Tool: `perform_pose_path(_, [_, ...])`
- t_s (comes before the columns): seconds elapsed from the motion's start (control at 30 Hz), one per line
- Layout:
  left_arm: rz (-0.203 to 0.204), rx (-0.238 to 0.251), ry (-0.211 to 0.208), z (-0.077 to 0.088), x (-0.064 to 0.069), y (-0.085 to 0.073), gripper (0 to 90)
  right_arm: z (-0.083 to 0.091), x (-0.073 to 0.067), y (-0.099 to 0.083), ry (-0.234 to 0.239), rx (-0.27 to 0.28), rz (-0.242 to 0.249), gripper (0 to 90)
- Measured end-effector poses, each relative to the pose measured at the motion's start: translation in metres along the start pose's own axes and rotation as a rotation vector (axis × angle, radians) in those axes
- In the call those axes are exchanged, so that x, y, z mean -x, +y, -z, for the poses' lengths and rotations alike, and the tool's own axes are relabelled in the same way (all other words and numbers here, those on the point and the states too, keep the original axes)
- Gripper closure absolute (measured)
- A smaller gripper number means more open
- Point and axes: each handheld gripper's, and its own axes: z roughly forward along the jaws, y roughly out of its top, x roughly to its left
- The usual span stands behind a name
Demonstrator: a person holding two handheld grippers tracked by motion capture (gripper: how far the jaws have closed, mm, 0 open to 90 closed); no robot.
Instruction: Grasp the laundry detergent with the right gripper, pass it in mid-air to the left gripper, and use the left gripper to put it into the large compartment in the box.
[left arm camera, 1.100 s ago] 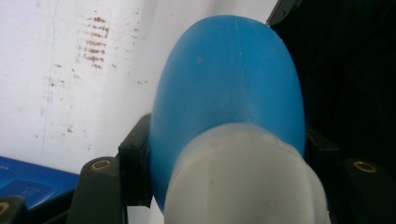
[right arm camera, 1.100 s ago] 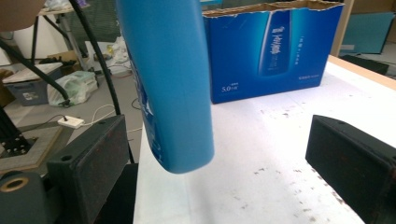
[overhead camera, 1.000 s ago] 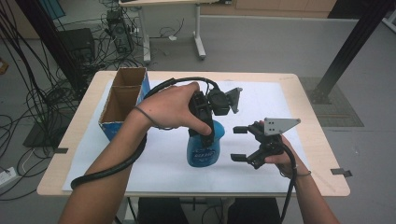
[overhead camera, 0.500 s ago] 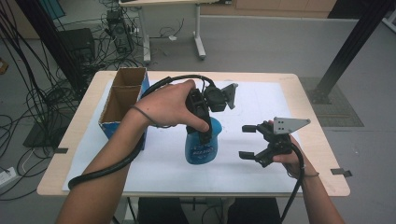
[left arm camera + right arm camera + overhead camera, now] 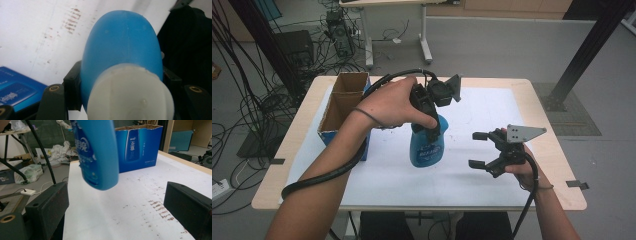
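The left gripper [image 5: 430, 131] pinches a blue bottle [image 5: 427, 148] by its neck, hanging clear above the table [image 5: 492, 107] beside the open box [image 5: 343, 107], likely its destination, while the right gripper [image 5: 478, 150] waits spread.

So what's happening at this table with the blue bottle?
A person is working with a hand-held claw in each hand. The left claw is clamped around the neck of a blue bottle, holding it above the white table. The right claw hangs open beside it, holding nothing. An open blue cardboard box stands at the table's left side.
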Motion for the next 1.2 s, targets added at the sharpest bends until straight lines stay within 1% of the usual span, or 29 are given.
perform_pose_path(0.1, [0.026,-0.003,0.009,0.002,-0.005,0.004,37.2,-0.001,0.0,0.0,-0.004,0.001,0.001,6.1])
perform_pose_path(0.23, [0.097,0.002,0.021,0.004,-0.017,0.012,37.2,-0.001,0.0,0.001,-0.006,0.003,0.002,6.2])
perform_pose_path(0.3, [0.119,0.004,0.03,0.005,-0.021,0.015,37.2,-0.001,0.0,0.001,-0.009,0.008,0.002,6.2])
perform_pose_path(0.37, [0.135,-0.006,0.038,0.005,-0.026,0.018,37.2,0.0,0.0,0.001,-0.012,0.012,0.002,6.3])
perform_pose_path(0.5, [0.17,-0.007,0.029,0.006,-0.035,0.023,37.2,-0.001,0.0,0.001,-0.014,0.014,0.0,6.3])
perform_pose_path(0.6, [0.196,-0.007,0.032,0.005,-0.041,0.028,37.2,-0.002,0.0,0.002,-0.011,0.013,-0.004,6.3])
perform_pose_path(0.73, [0.216,-0.036,0.046,0.006,-0.046,0.032,37.2,-0.003,0.0,0.002,-0.011,0.015,-0.002,6.4])
perform_pose_path(0.8, [0.231,-0.039,0.044,0.007,-0.05,0.033,37.3,-0.003,0.0,0.002,-0.013,0.015,-0.005,6.4])
perform_pose_path(0.87, [0.234,-0.05,0.042,0.007,-0.053,0.034,37.3,-0.004,0.0,0.003,-0.015,0.015,-0.004,6.4])
perform_pose_path(0.93, [0.251,-0.054,0.037,0.01,-0.057,0.034,37.3,-0.004,0.0,0.003,-0.014,0.017,-0.002,6.4])
perform_pose_path(1.07, [0.286,-0.044,0.029,0.019,-0.066,0.031,37.3,-0.005,0.0,0.004,-0.012,0.021,0.0,6.4])
perform_pose_path(1.1, [0.3,-0.039,0.026,0.023,-0.069,0.03,37.3,-0.006,0.0,0.004,-0.013,0.019,0.0,6.4])
perform_pose_path(1.2, [0.323,-0.03,0.031,0.029,-0.074,0.027,37.2,-0.006,0.0,0.005,-0.012,0.019,0.001,6.4])
